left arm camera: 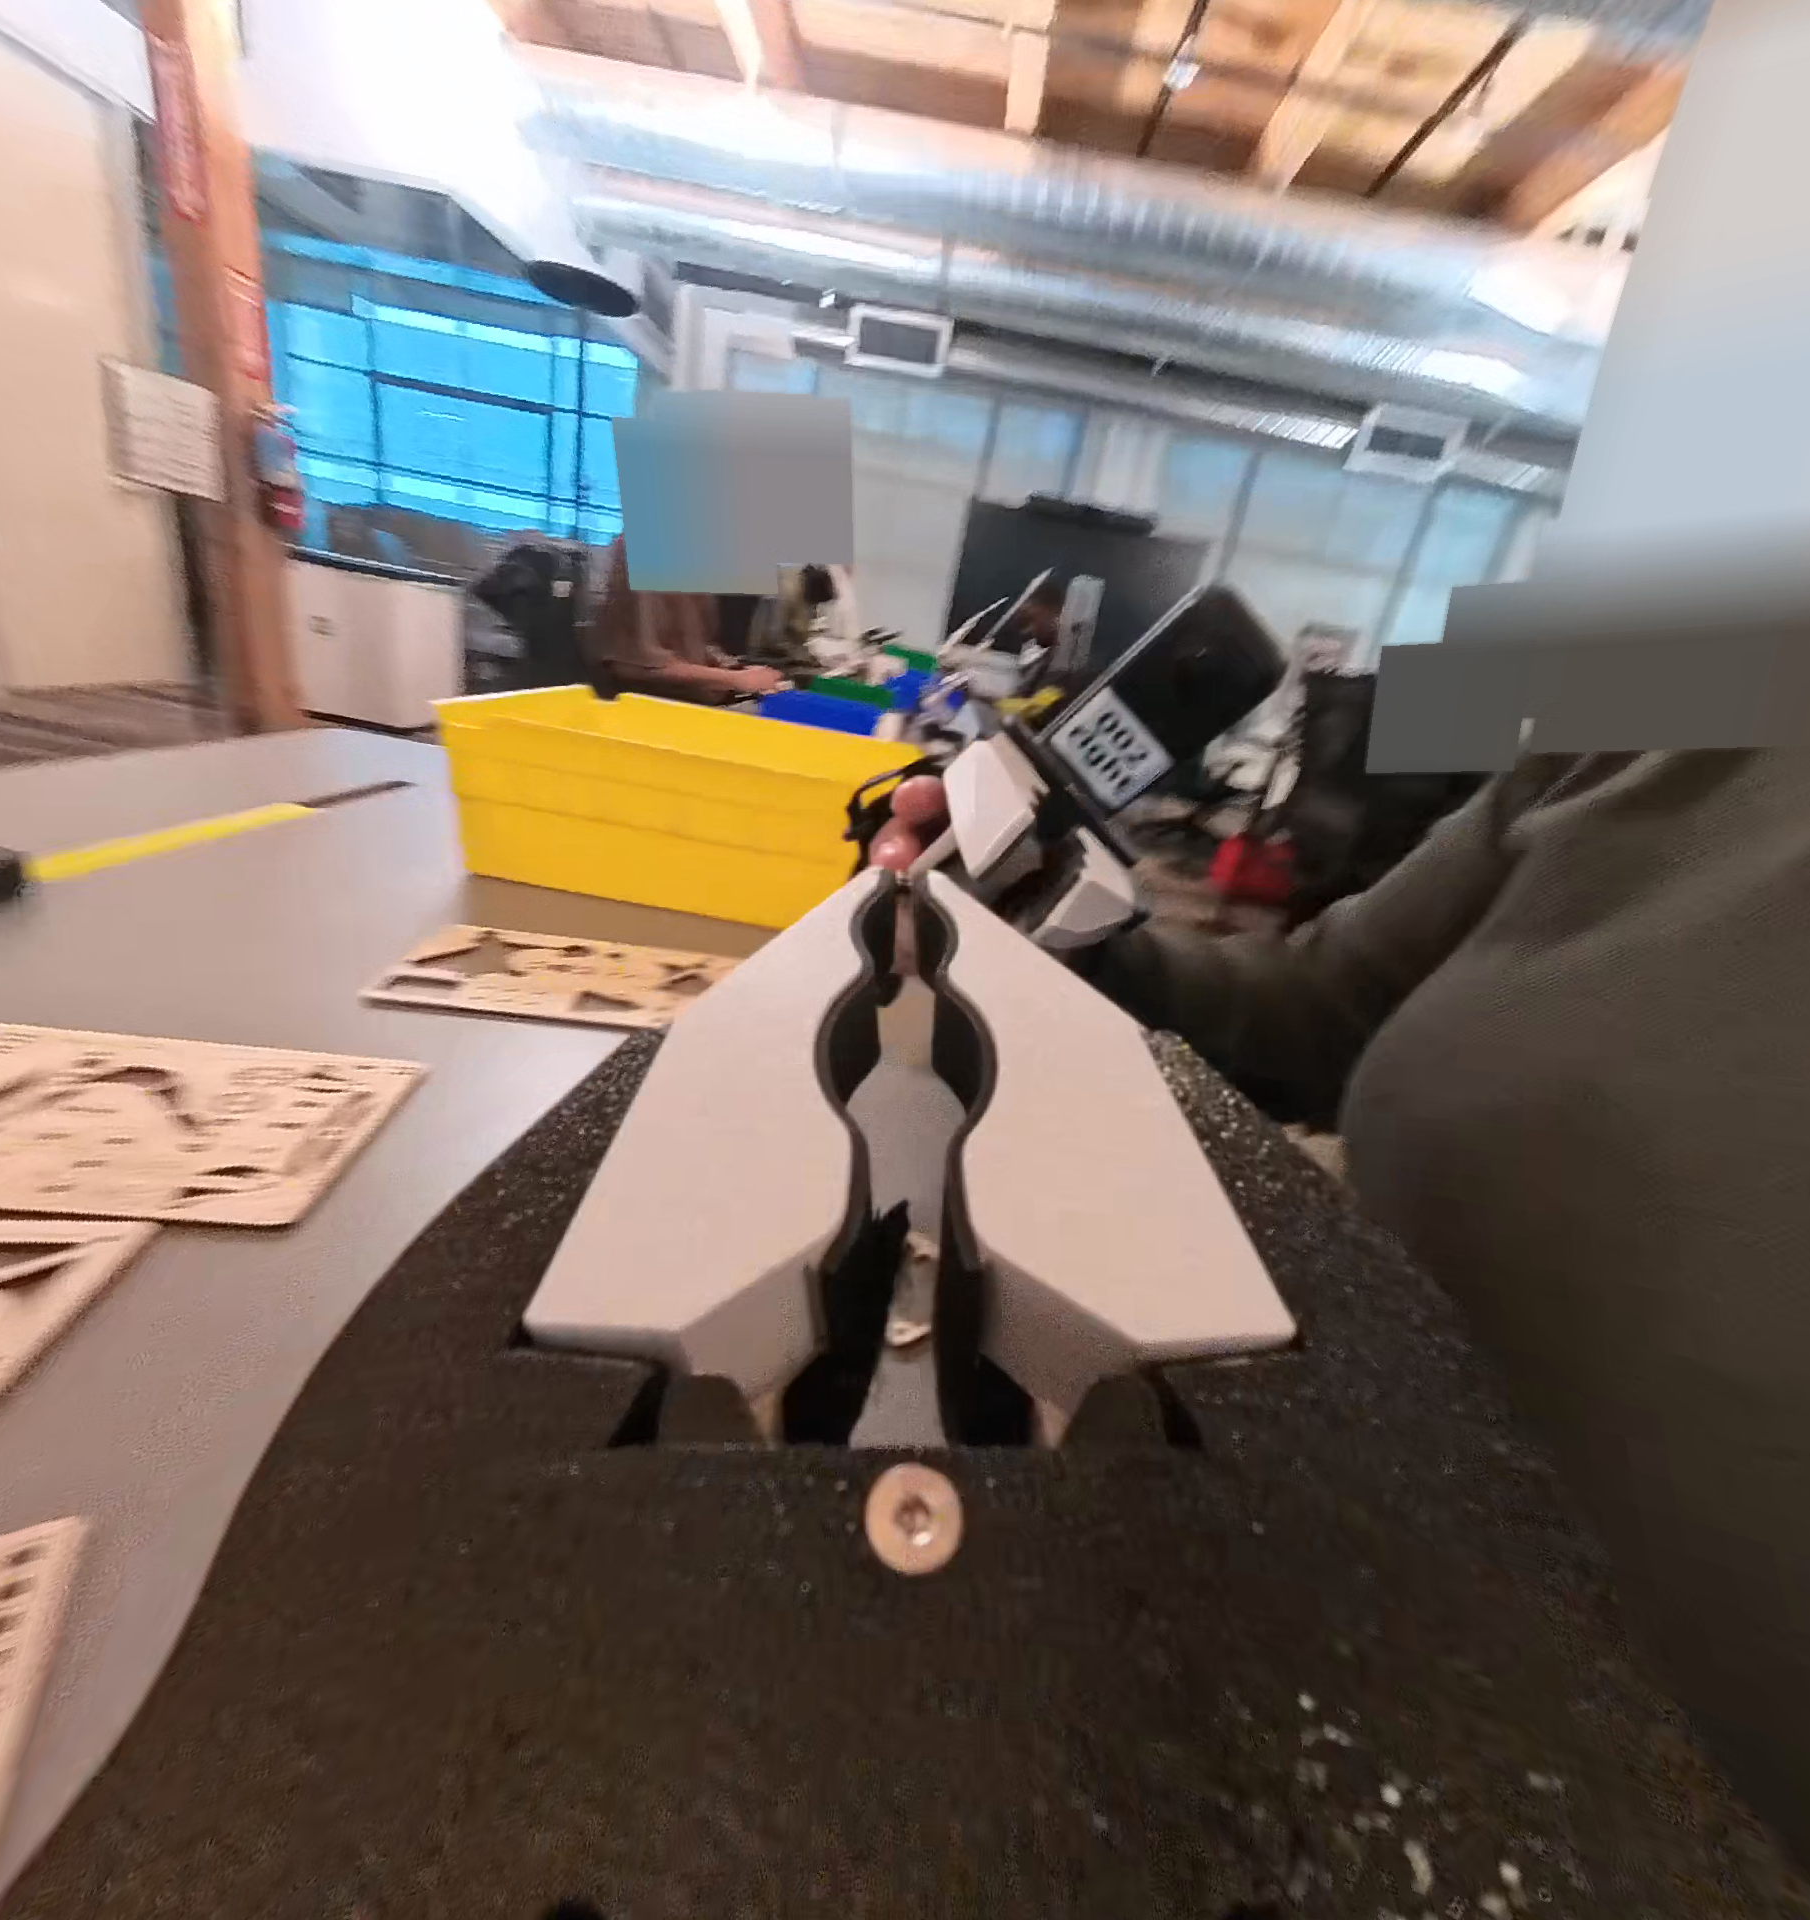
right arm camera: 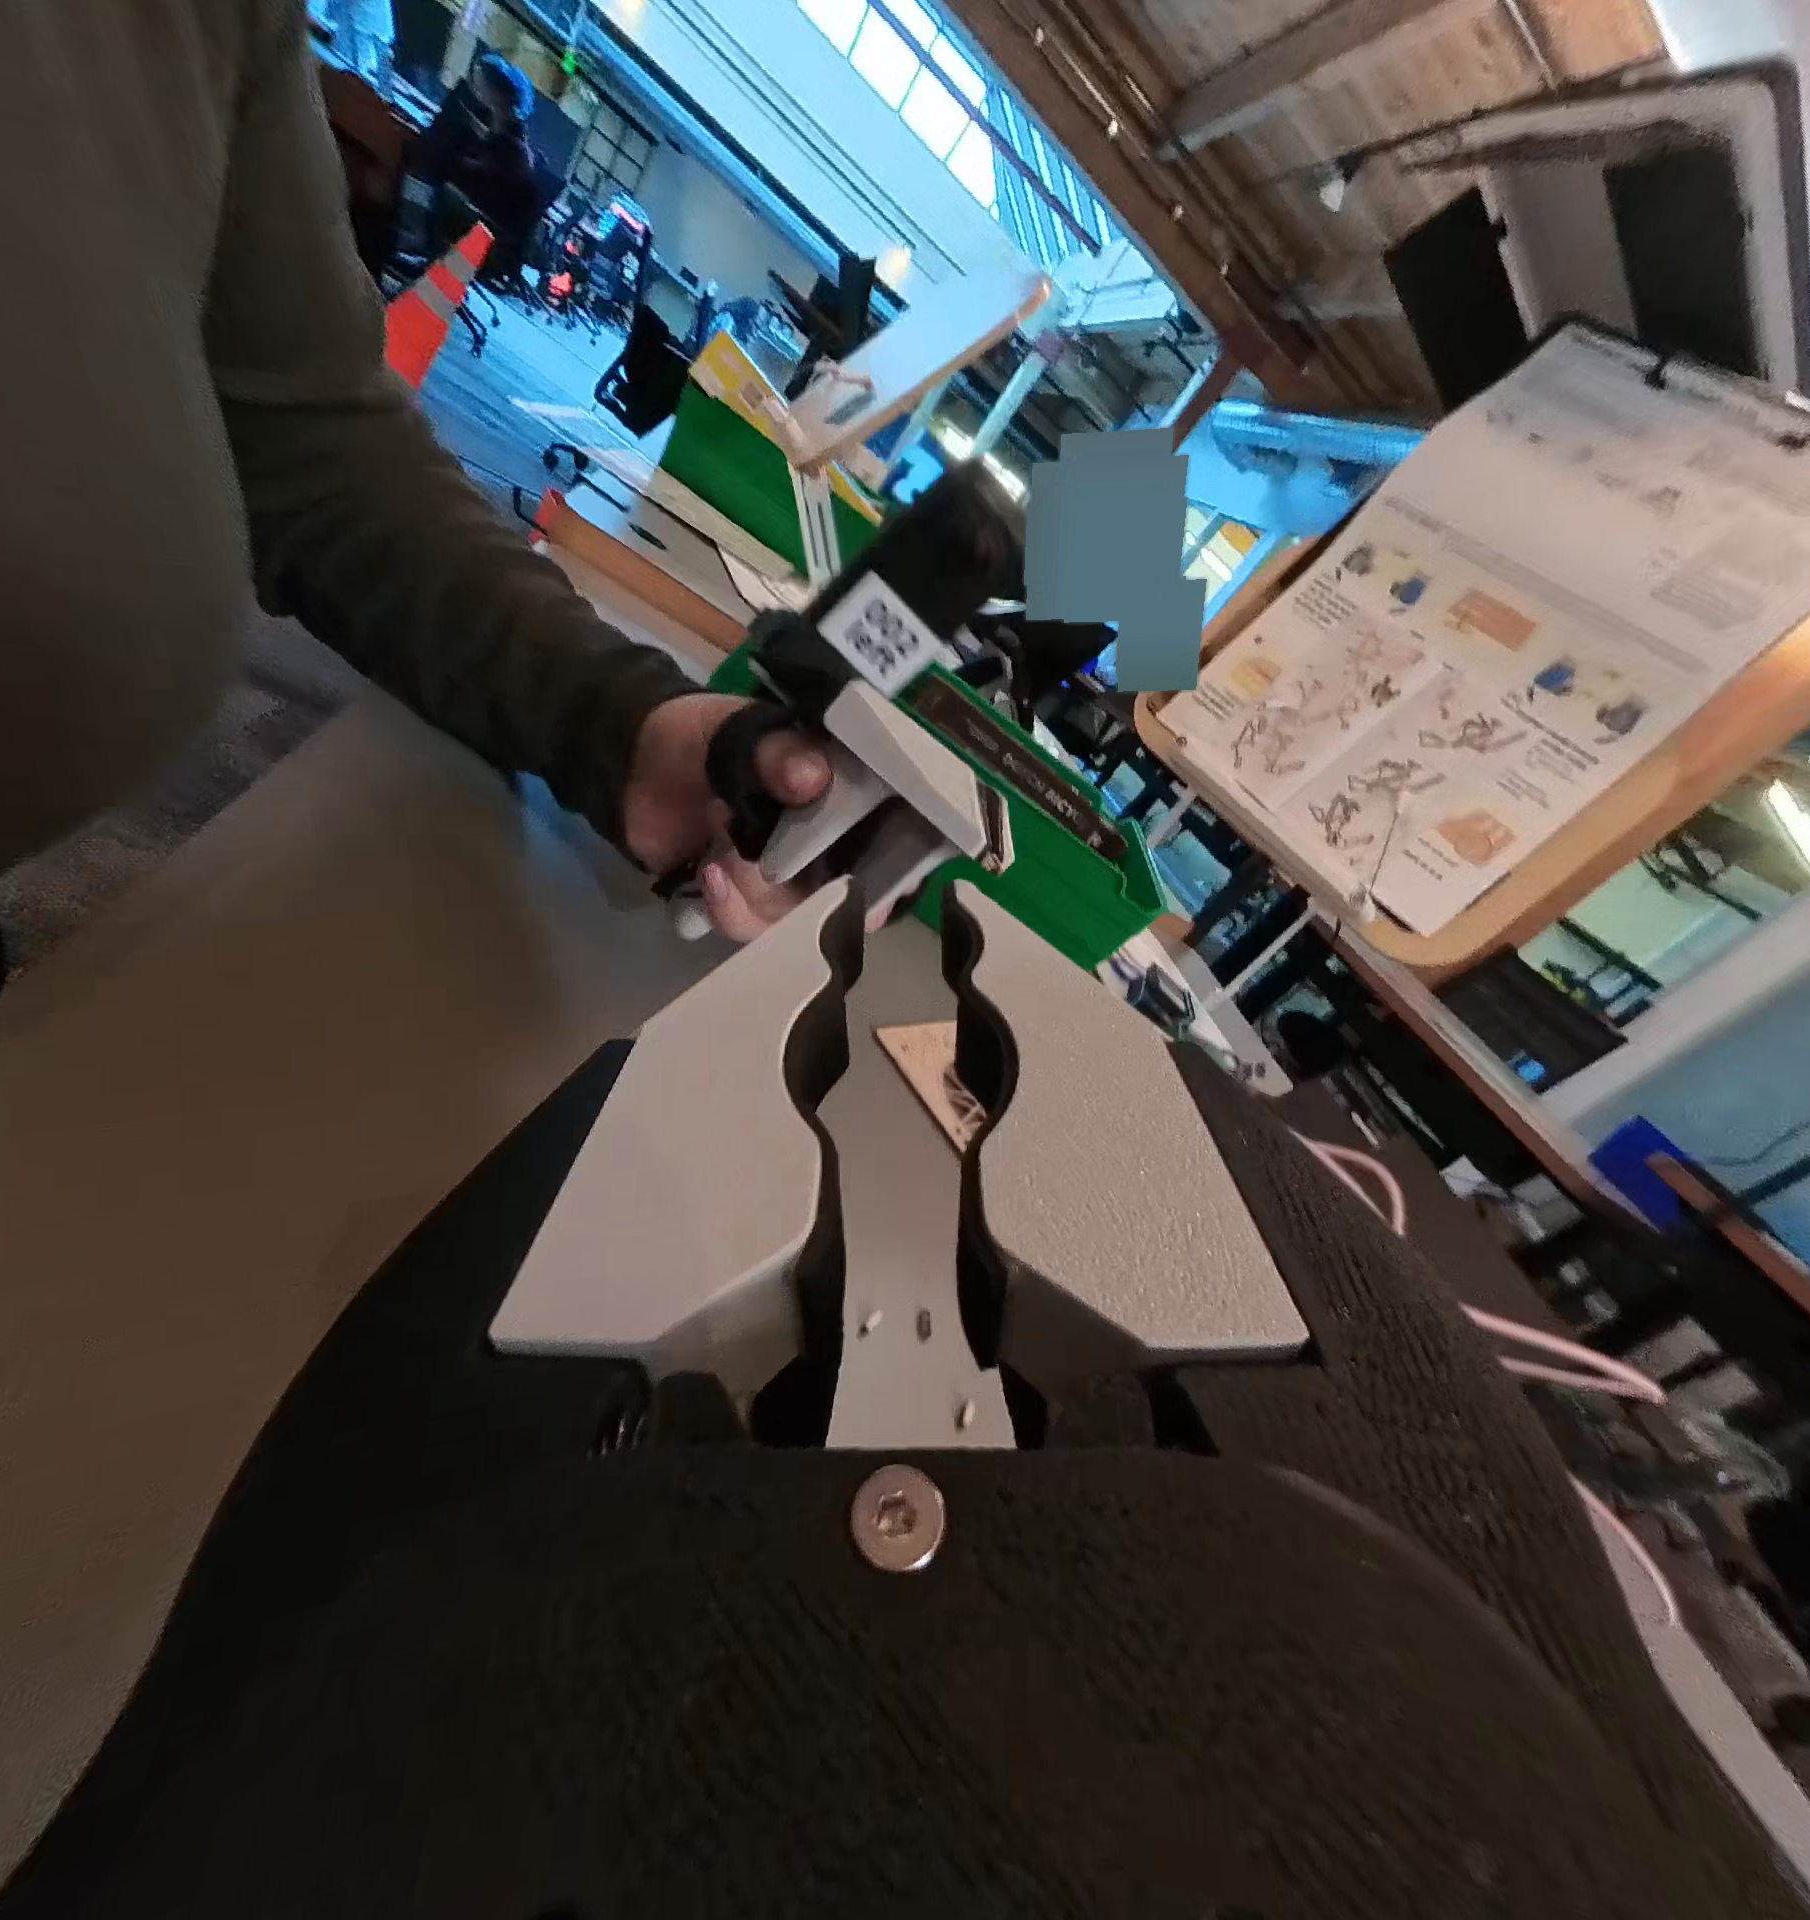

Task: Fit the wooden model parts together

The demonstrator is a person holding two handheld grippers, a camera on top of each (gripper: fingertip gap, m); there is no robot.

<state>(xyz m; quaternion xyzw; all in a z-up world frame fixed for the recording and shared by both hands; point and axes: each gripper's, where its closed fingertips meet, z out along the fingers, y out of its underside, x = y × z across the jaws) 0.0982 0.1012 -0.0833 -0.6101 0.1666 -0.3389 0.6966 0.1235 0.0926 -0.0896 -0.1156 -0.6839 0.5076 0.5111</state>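
Observation:
My left gripper (left arm camera: 899, 883) is raised above the table (left arm camera: 257, 914) with its tips together; I see nothing wooden between them. It also shows in the right wrist view (right arm camera: 989, 836), held in a hand (right arm camera: 672, 790). My right gripper (right arm camera: 901, 888) has its jaws a narrow way apart. A small flat tan wooden piece (right arm camera: 922, 1070) sits between them, its right edge hidden under the right pad. The right gripper also shows in the left wrist view (left arm camera: 1046, 842), close beyond my left tips. Laser-cut wooden sheets (left arm camera: 153, 1122) lie on the table at the left.
Another cut-out wooden sheet (left arm camera: 558, 977) lies in front of a yellow bin (left arm camera: 652, 800). A clipboard with an instruction sheet (right arm camera: 1452, 665) stands at the right, with a green bin (right arm camera: 1046, 883) below it. The holder's dark-sleeved body (left arm camera: 1607, 1143) is close on the right. My two grippers' fingertips are within a few centimetres of each other.

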